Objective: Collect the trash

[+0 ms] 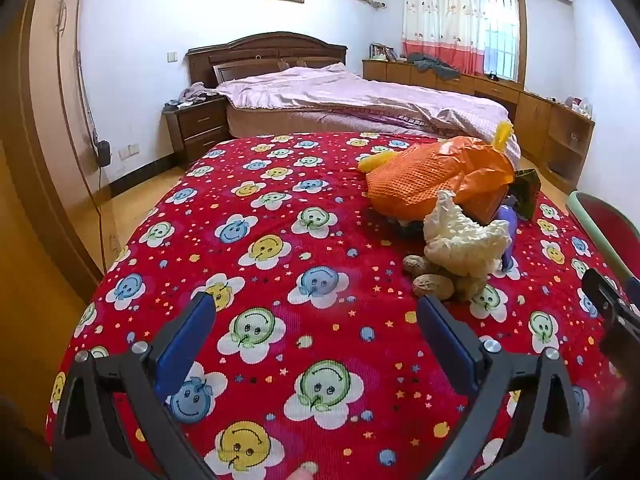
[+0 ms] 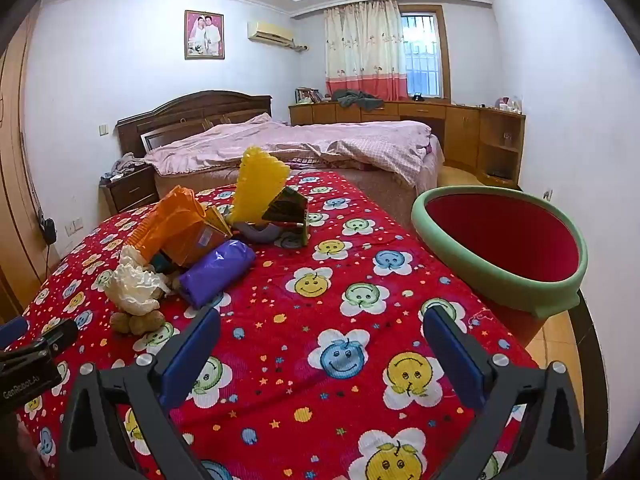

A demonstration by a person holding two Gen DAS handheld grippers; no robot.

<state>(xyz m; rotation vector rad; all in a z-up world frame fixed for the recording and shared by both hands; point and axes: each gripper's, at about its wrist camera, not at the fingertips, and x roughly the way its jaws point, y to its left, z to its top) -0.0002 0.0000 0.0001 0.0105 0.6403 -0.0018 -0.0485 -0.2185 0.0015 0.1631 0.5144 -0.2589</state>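
The left tongs (image 1: 314, 316) hang above the red smiley-flower blanket (image 1: 280, 216) with their blue pads spread wide and nothing between them; the right tongs (image 2: 322, 336) hover over the same blanket (image 2: 340, 320), likewise spread wide and holding nothing; the tip of the right tongs also shows at the right edge of the left wrist view, and the left tongs' black body at the lower left edge of the right wrist view

The trash lies in one heap on the blanket, ahead and to the right of the left tongs, ahead and to the left of the right ones; a crumpled white paper wad (image 1: 460, 236) (image 2: 134, 284) sits at the near end of the heap, with peanut shells (image 1: 432, 284) (image 2: 138, 322) touching its base; behind it an orange plastic bag (image 1: 432, 176) (image 2: 176, 216) drapes over a brown box; a purple plastic wrapper (image 2: 216, 268) lies just beside the bag, only a sliver of it visible in the left view; a yellow dimpled sheet (image 2: 258, 184) stands upright behind them, next to a dark green packet (image 2: 288, 208) tilted against the pile

A red bin with a pale green rim (image 2: 500, 248) stands at the right edge of the blanket, well apart from the heap, its mouth tipped toward the right camera; beyond is a bed with a pink quilt (image 2: 288, 140)
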